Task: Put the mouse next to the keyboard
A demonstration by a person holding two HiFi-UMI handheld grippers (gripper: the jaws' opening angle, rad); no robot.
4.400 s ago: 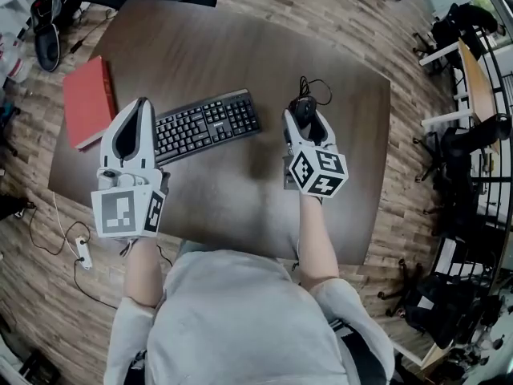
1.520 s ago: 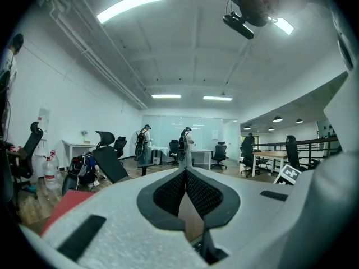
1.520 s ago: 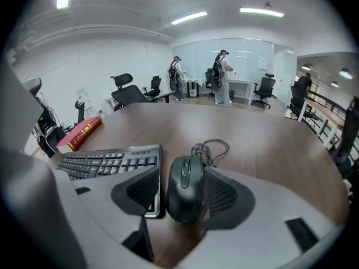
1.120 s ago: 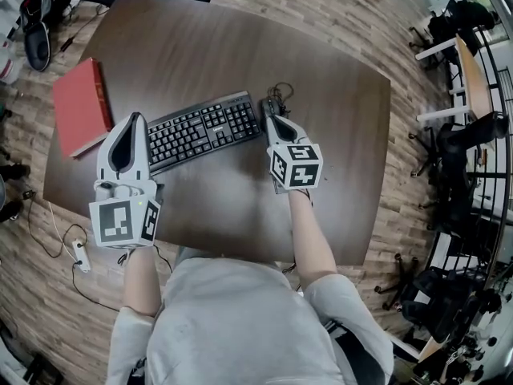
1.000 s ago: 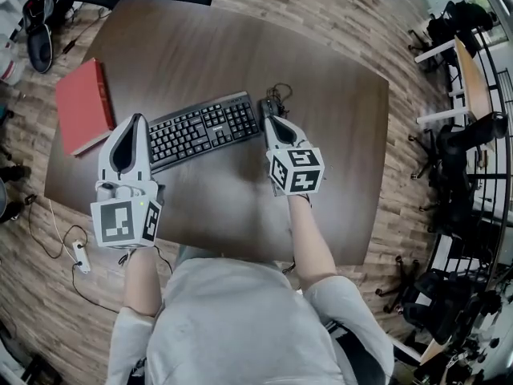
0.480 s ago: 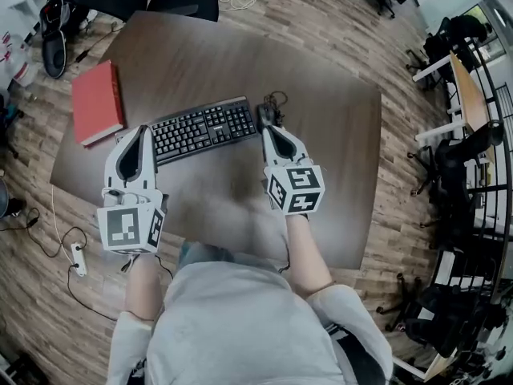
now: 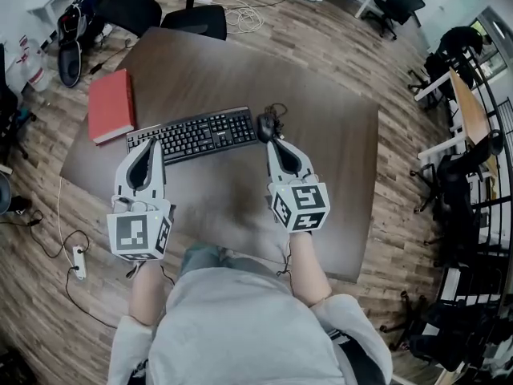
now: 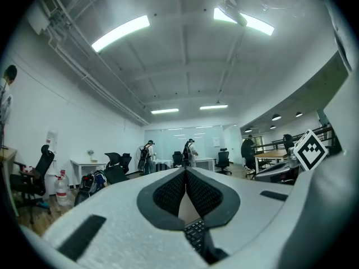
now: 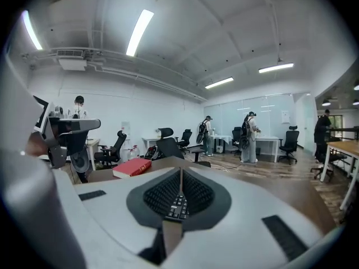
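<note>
The black mouse lies on the brown table, right beside the right end of the black keyboard, with its cable bunched behind it. My right gripper is shut and empty, its tip just short of the mouse on the near side. My left gripper is also shut and empty, over the keyboard's near left edge. In the right gripper view the jaws meet, and keyboard keys show below them. The left gripper view has its jaws touching at the tip, with keys beneath.
A red book lies at the table's left end, also visible as the red book in the right gripper view. Office chairs stand at the far side. Cables and a power strip lie on the wooden floor at left.
My right gripper has drawn back toward me, away from the mouse, which stays beside the keyboard. The head view has tilted up and shows more of the room. The left gripper barely moved.
</note>
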